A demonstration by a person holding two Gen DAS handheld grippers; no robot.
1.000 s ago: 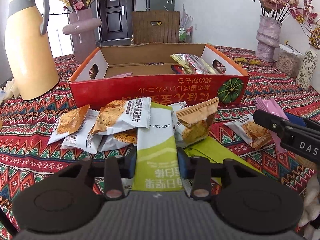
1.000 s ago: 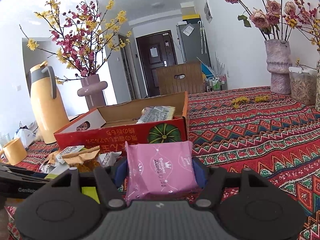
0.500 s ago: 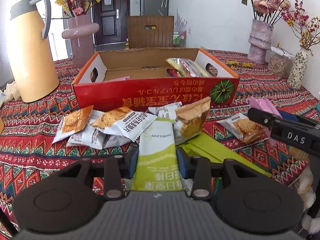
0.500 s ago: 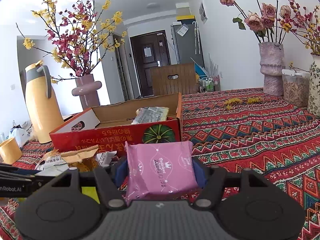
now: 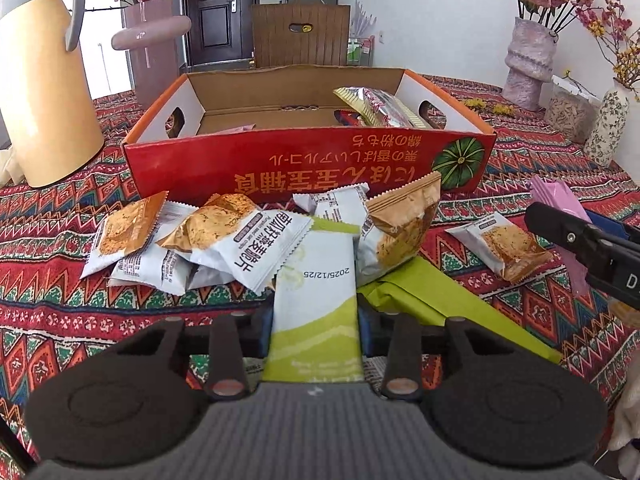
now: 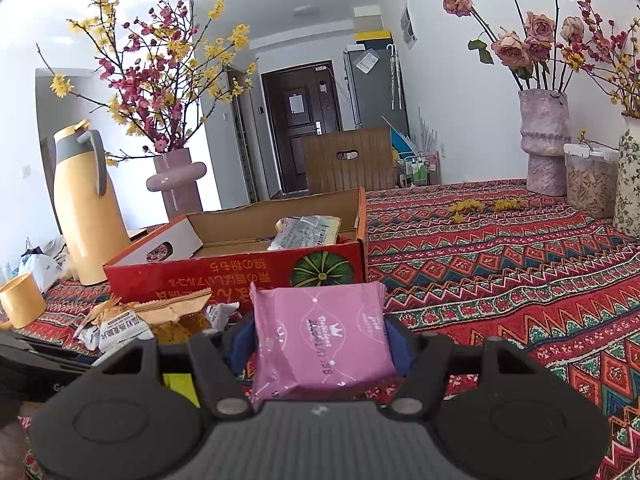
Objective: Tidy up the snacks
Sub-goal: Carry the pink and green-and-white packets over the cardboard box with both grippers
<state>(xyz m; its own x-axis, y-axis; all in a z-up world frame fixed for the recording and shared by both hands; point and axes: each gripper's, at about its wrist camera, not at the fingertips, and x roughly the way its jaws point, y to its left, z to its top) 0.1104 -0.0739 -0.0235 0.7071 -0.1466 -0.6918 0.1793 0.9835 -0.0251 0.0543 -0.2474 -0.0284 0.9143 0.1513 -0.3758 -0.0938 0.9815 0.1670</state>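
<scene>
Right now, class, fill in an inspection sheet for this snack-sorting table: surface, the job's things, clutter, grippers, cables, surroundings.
Surface: table under a red patterned cloth.
Job's things: open red cardboard box with a few packets inside; loose pile of cracker packets in front of it; one more cracker packet apart to the right.
Clutter: green paper sheet, yellow thermos jug, yellow mug, fallen yellow petals.
Grippers: left gripper closing on a green-and-white sachet; right gripper shut on a pink packet.
Cables: nothing seen.
Surroundings: flower vases, lidded jar, wooden chair, dark door.
</scene>
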